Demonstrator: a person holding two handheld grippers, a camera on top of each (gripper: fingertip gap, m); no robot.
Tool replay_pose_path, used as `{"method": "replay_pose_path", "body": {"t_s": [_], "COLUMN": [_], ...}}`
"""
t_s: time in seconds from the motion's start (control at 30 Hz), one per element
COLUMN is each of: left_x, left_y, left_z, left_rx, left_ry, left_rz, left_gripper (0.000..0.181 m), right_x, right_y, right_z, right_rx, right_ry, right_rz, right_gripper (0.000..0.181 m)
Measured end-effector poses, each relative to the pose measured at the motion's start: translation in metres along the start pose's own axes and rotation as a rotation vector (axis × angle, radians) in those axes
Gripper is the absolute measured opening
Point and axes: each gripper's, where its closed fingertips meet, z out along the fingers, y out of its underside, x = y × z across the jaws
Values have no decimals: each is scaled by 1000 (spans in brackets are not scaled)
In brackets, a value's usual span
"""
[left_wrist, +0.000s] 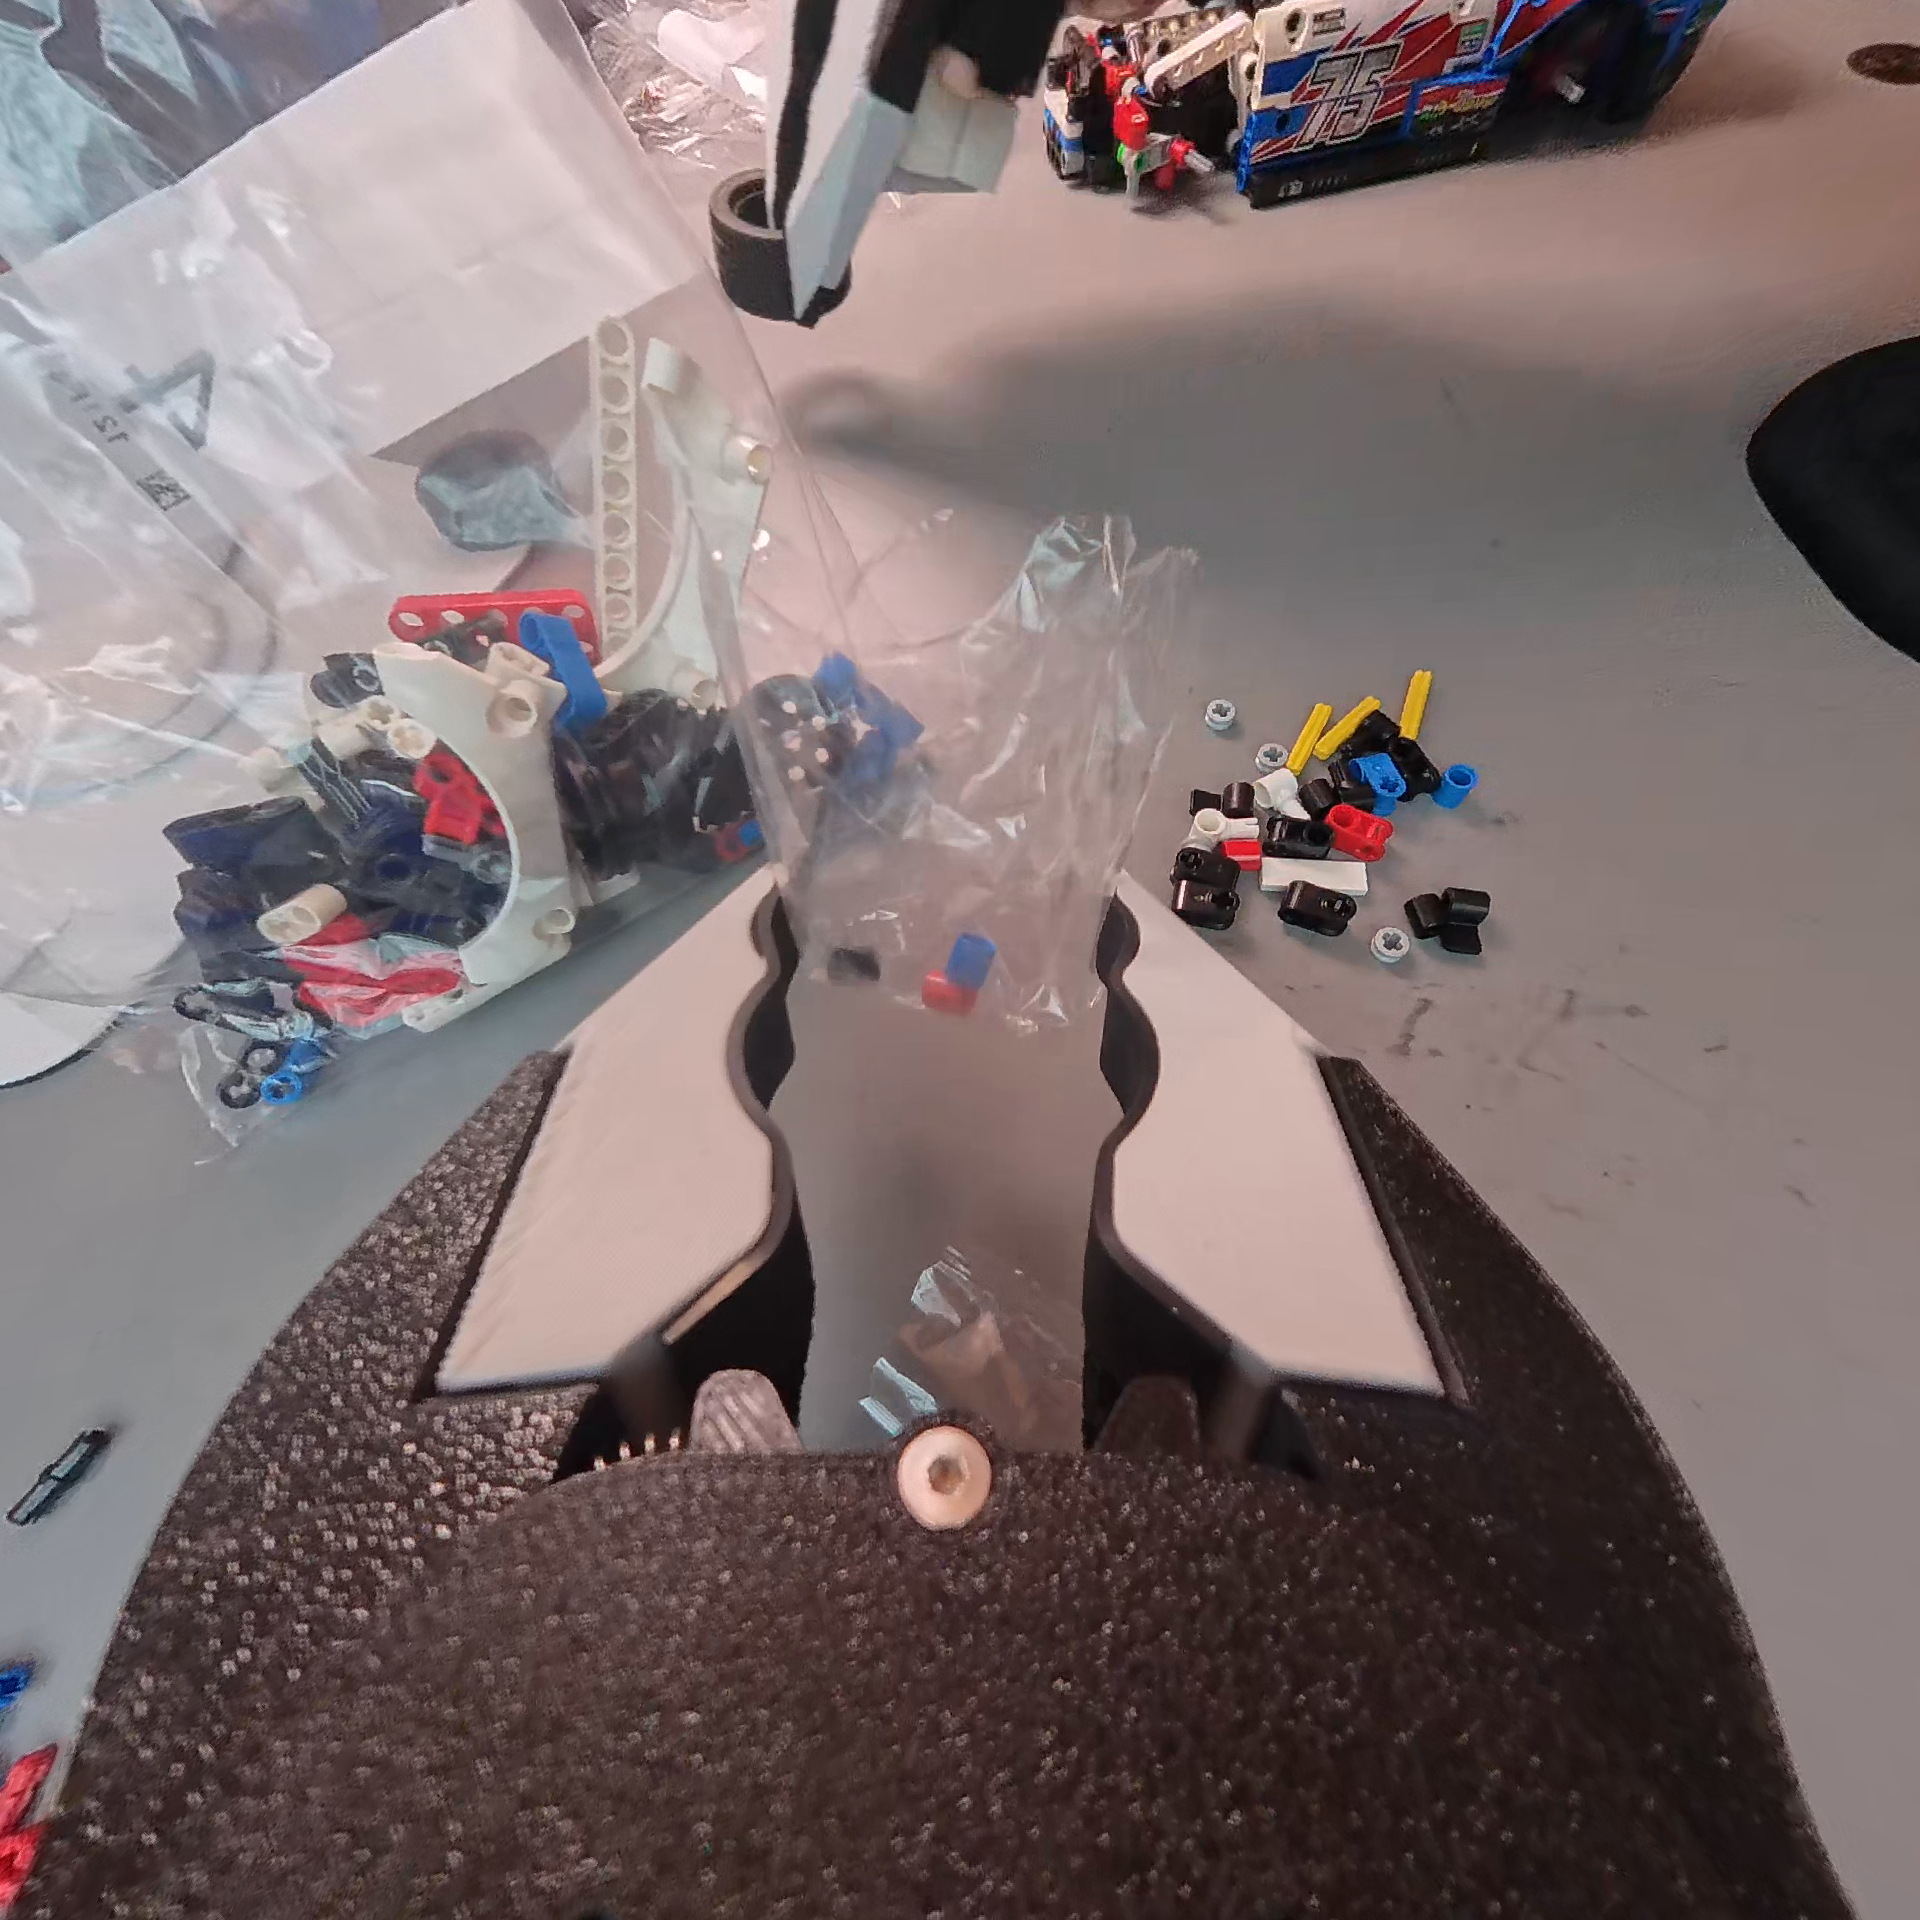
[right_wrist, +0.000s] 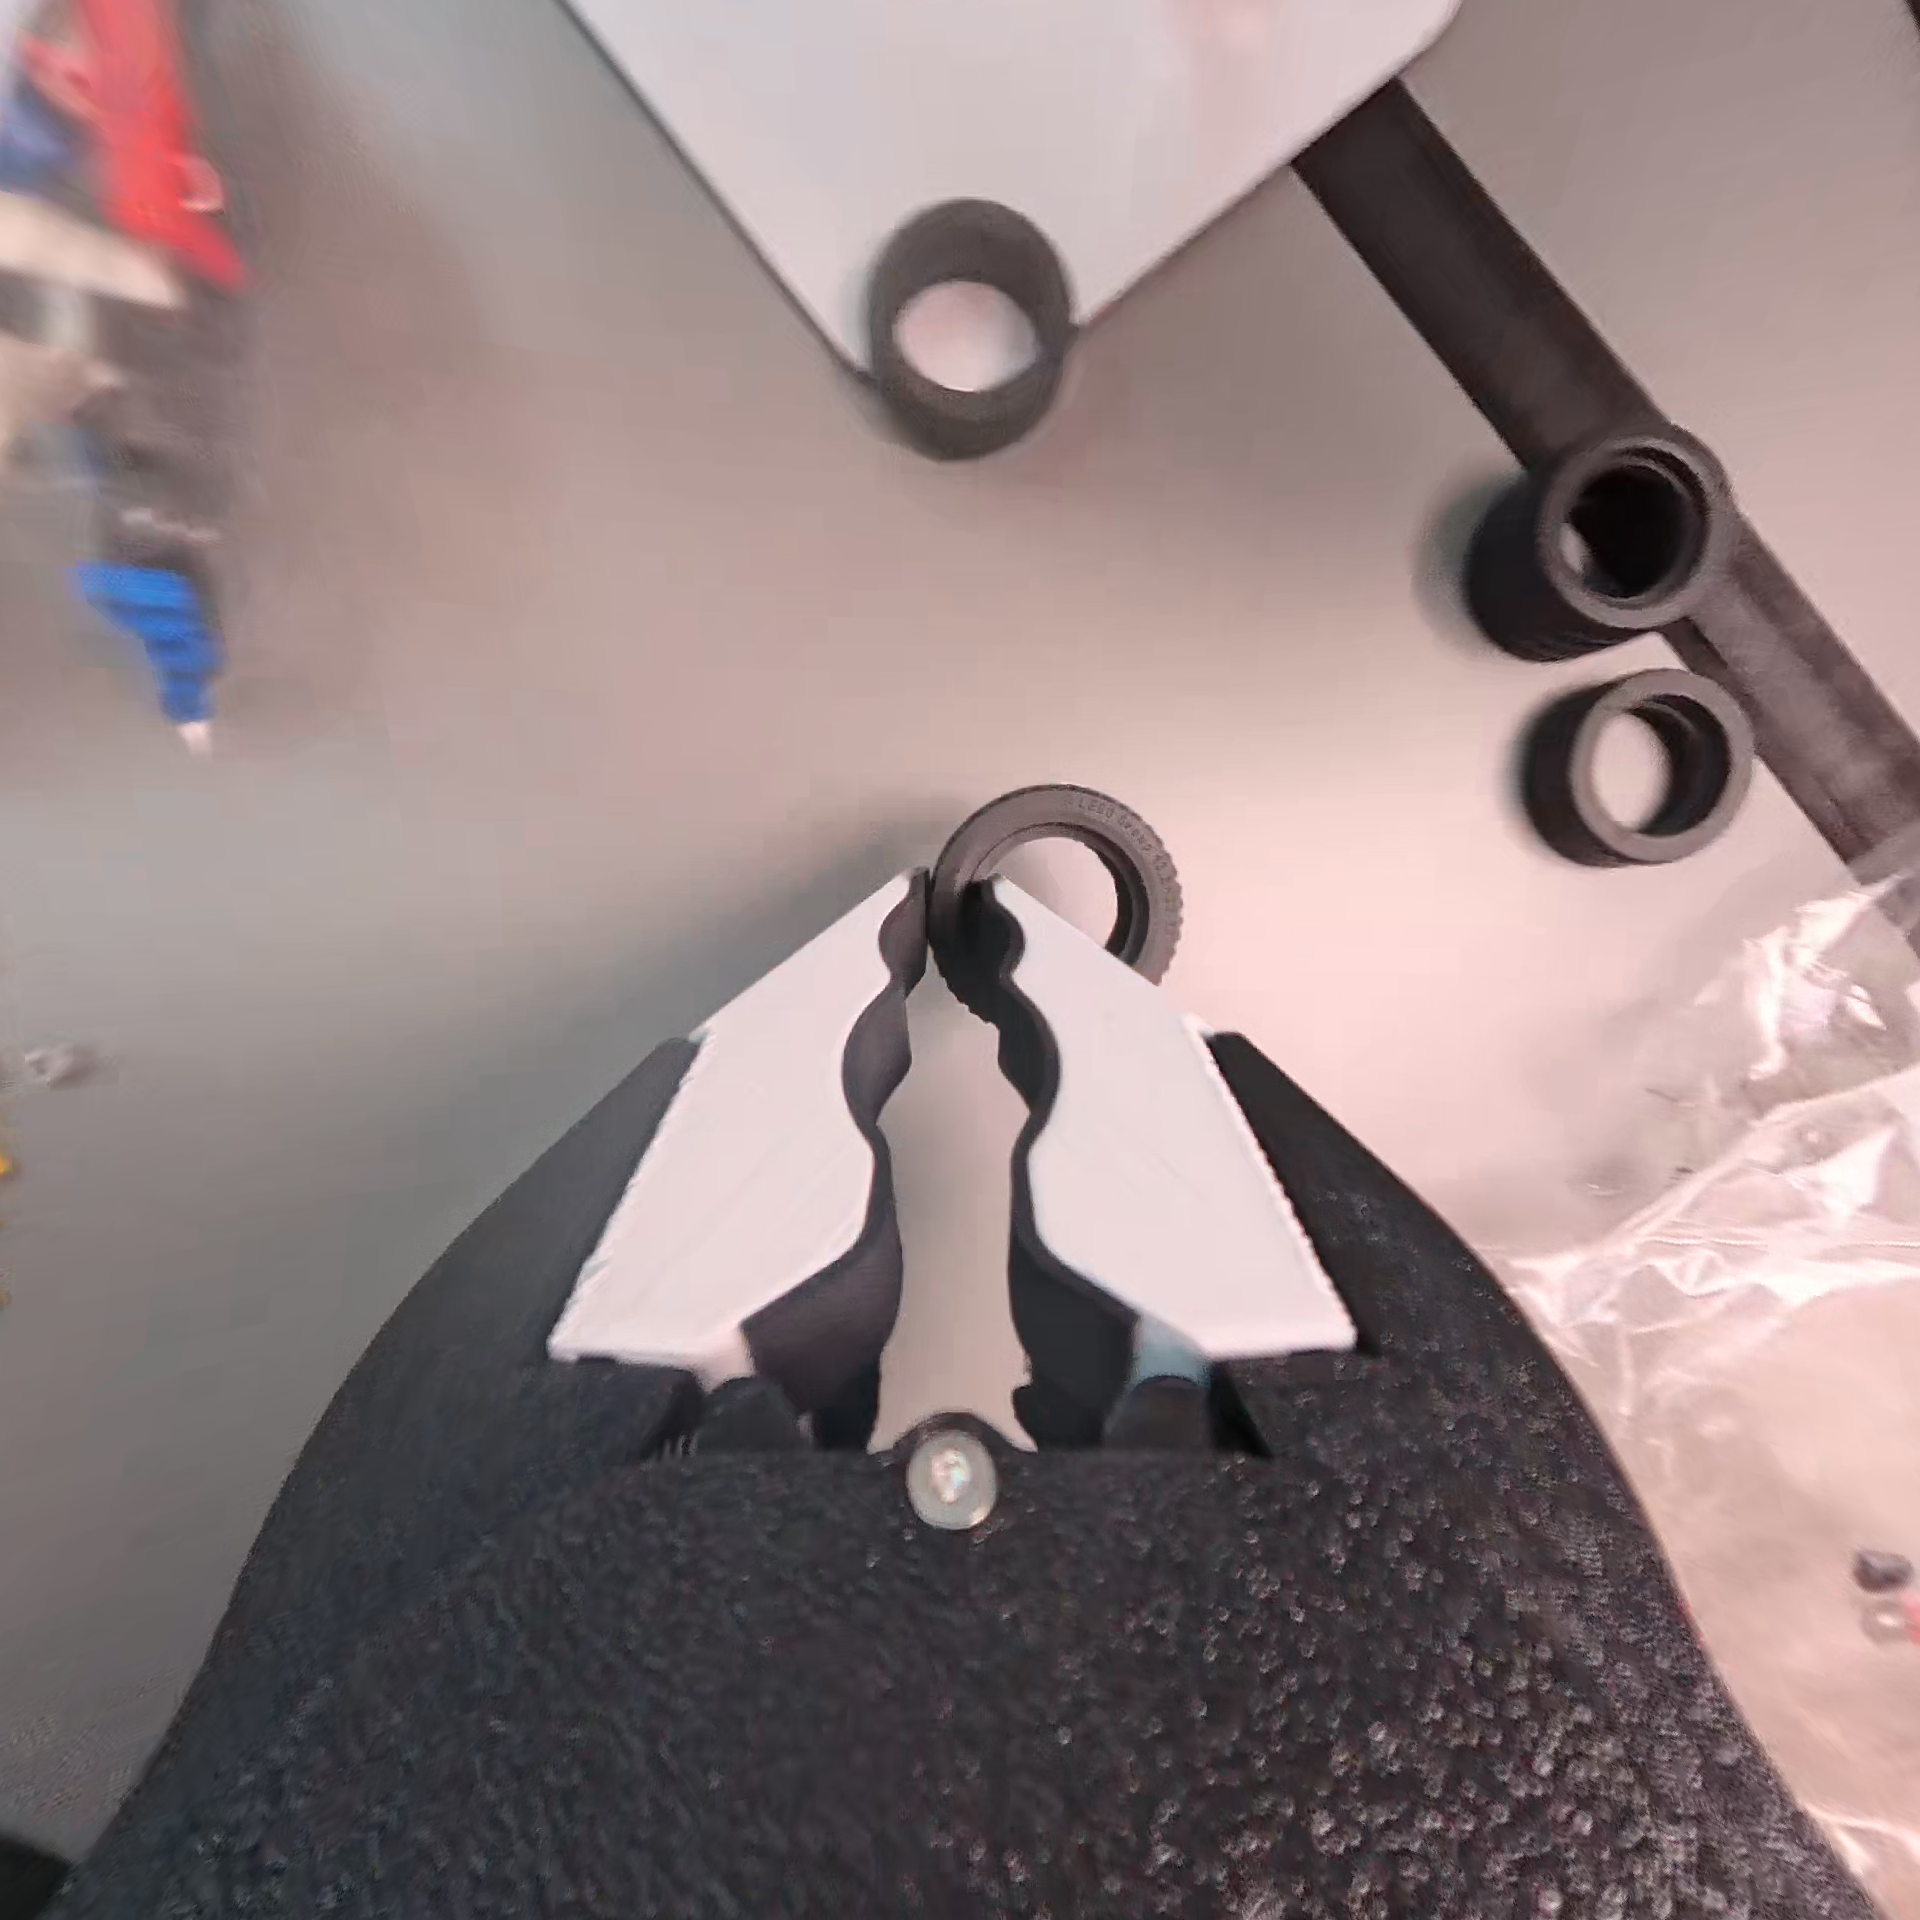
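My left gripper (left_wrist: 945, 914) is open, its fingertips on either side of a small crumpled clear bag (left_wrist: 966, 748) that holds a red, a blue and a black piece. A pile of small loose building pieces (left_wrist: 1330, 821) lies to its right on the grey table. A large clear bag of pieces (left_wrist: 416, 810) lies to its left. My right gripper (right_wrist: 940, 894) is shut on the wall of a black rubber tyre (right_wrist: 1132, 862) and holds it above the table. The right gripper also shows far off in the left wrist view (left_wrist: 816, 281) with the tyre (left_wrist: 743, 239).
A built toy race car (left_wrist: 1371, 94) stands at the far right. Three more black tyres (right_wrist: 971, 332) (right_wrist: 1621, 551) (right_wrist: 1642, 769) lie beyond the right gripper, near a white sheet (right_wrist: 987, 104) and a black bar (right_wrist: 1558, 343). Crumpled clear plastic (right_wrist: 1714, 1247) lies at its right. One gripper's finger ends stand about 25 centimeters off the other's. The black bar (right_wrist: 1558, 343) is about 20 centimeters from my right fingertips and 35 centimeters from my left.
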Motion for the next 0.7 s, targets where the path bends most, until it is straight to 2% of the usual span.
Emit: {"method": "replay_pose_path", "body": {"t_s": [0.1, 0.23, 0.37, 0.43, 0.53, 0.63, 0.7], "left_x": [0, -1, 0, 0, 3, 7, 13], "left_y": [-1, -2, -2, -3, -9, -16, -18], "left_z": [-1, -2, -2, -2, -6, -13, -18], "left_rx": [6, 13, 15, 20, 41, 40, 21], "left_ry": [-2, 1, 6, 6, 26, 31, 48], "left_rz": [0, -7, -6, -4, -2, 34, 81], "left_gripper": [57, 57, 57, 55, 53, 51, 51], "right_x": [32, 48, 44, 17, -67, -155, -187], "right_y": [0, -1, -16, -32, -41, -13, 8], "right_z": [21, 34, 12, -12, -48, -56, -45], "right_rx": [-53, -68, 60, 203, 365, 358, 308], "right_ry": [51, 93, 153, 111, -130, -346, -386], "right_rz": [46, 60, 73, 52, -77, -283, -354], "right_gripper": [9, 14, 40, 41, 31, 21, 20]}}
